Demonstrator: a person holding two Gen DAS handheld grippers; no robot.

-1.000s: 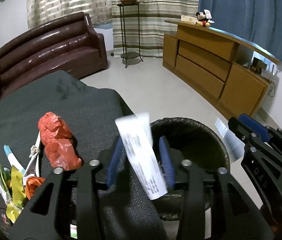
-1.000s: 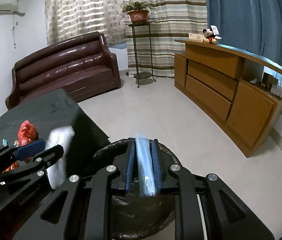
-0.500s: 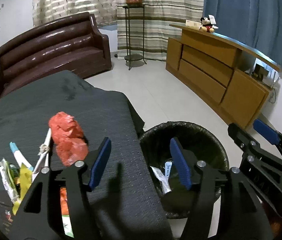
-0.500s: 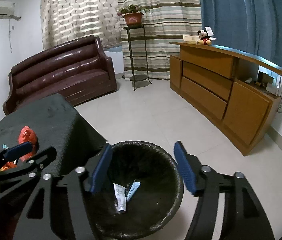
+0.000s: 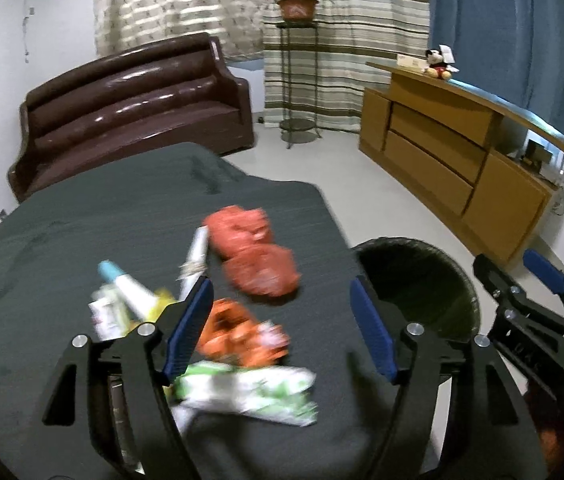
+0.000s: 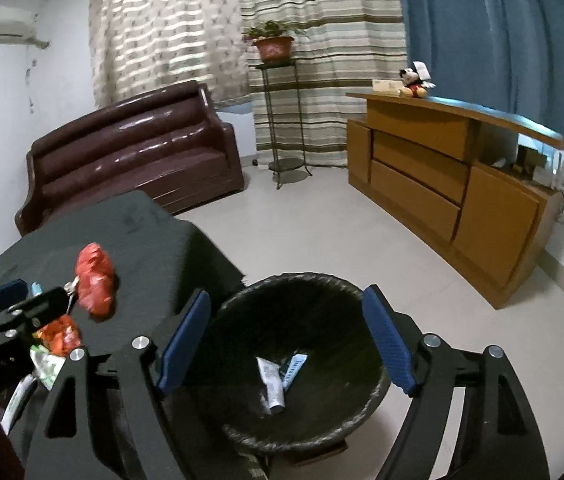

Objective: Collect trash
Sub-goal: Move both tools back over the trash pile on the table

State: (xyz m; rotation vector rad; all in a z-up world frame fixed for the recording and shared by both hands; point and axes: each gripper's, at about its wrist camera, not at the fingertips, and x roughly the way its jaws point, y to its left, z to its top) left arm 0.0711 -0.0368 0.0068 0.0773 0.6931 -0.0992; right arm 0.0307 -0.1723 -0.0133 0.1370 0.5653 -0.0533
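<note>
On the bench (image 5: 82,240), the crumpled bag (image 5: 256,256) lies ahead of the left gripper (image 5: 280,326), between its fingers (image 5: 188,326). The snack wrapper (image 5: 238,332) lies nearer, just inside the left finger, with the flat packet (image 5: 246,392) below it. Tubes (image 5: 130,288) lie beyond that finger. The bin (image 6: 297,360) sits on the floor between the right gripper's (image 6: 287,344) fingers (image 6: 387,348); two tubes in the bin (image 6: 278,376) touch.

No words or numbers can be read here. The white tube (image 6: 270,384) in the black bin (image 6: 242,432) has small dark print on it, but it is too tiny to read. The green and white wrapper (image 5: 250,392) near the counter's (image 5: 82,232) front edge is too blurry to read.
</note>
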